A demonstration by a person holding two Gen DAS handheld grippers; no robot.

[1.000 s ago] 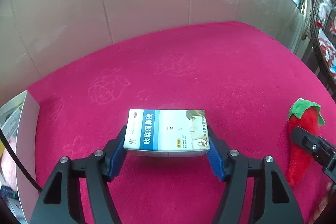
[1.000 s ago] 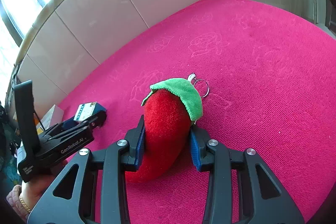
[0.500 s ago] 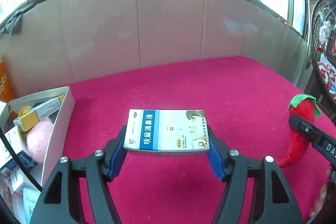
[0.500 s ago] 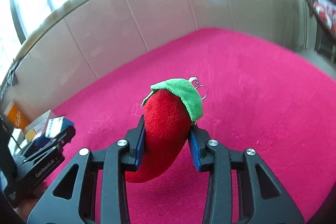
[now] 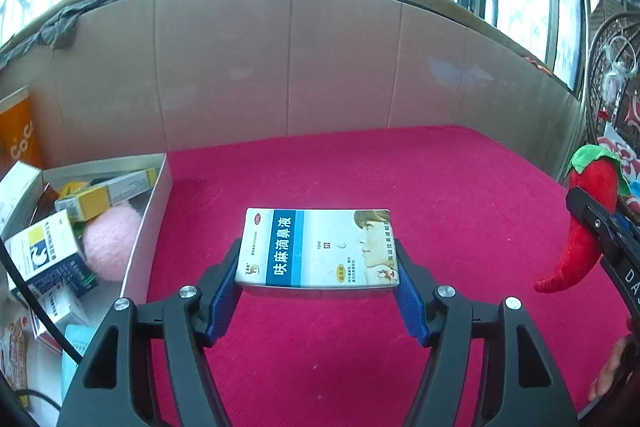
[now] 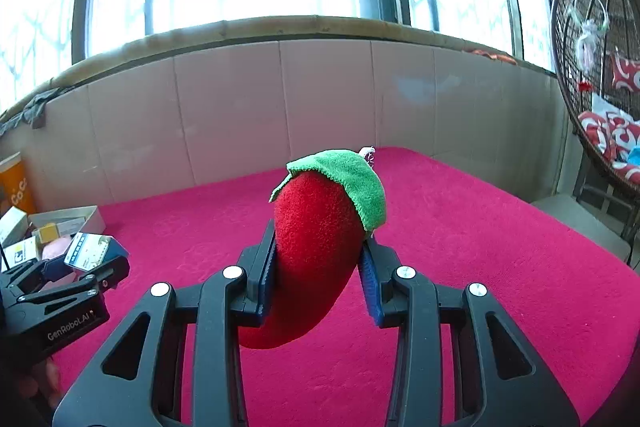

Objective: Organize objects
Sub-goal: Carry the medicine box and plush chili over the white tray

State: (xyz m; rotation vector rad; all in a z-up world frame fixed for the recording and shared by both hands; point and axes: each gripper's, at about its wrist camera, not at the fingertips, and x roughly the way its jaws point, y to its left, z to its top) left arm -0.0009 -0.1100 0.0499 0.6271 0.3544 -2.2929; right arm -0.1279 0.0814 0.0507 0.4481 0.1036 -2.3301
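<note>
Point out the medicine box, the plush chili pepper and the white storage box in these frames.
medicine box (image 5: 318,247): left wrist view, centre of its printed top face.
plush chili pepper (image 6: 316,247): right wrist view, red body between the pads.
white storage box (image 5: 150,223): left wrist view, its right side wall.

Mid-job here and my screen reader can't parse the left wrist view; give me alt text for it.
The left gripper clamps a flat nasal-drops medicine box by its short ends, above a magenta cloth. At left, an open white box holds medicine cartons and a pink pom-pom; at right, the right gripper carries a red plush chili pepper.
</note>
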